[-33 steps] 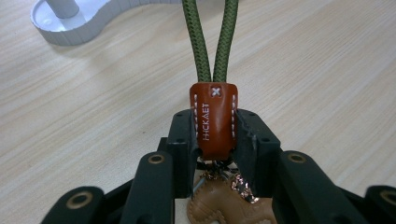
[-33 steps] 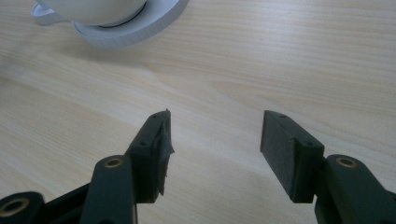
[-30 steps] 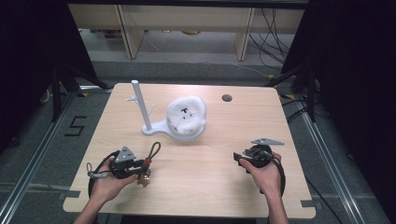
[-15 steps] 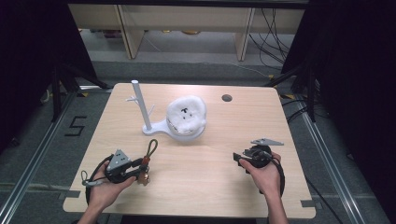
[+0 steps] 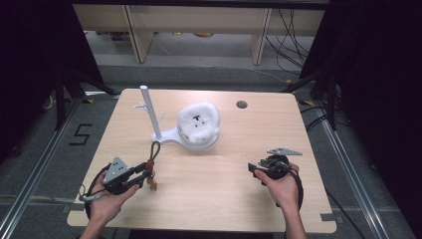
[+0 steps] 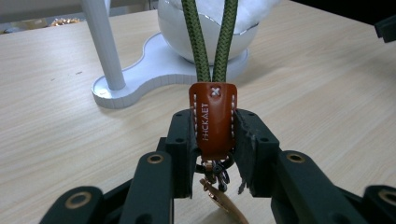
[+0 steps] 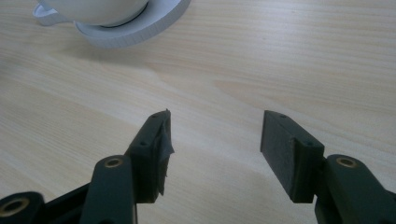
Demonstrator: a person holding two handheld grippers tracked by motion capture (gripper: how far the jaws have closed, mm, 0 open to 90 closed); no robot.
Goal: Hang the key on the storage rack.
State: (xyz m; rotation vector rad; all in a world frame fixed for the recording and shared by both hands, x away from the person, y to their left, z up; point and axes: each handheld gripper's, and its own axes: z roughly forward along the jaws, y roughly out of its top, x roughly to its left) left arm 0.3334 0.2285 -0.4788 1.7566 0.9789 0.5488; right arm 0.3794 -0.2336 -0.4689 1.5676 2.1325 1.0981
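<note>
From above, the left gripper [image 5: 145,174] has the keychain [image 5: 152,160] at the table's [image 5: 224,199] near left; the stand [image 5: 149,112] looks bare. Left gripper view: jaws clamped on its leather tab [image 6: 212,119], so hanging's probably left. Right gripper view: right gripper [image 7: 215,135] wide open, empty.

Your left tool [image 6: 212,154] and right tool [image 7: 215,154] were black, with brass-ringed pivots and small screws on blocky pads. Each carried a grey triangular plate and a black trailing cable; your forearms were bare.
</note>
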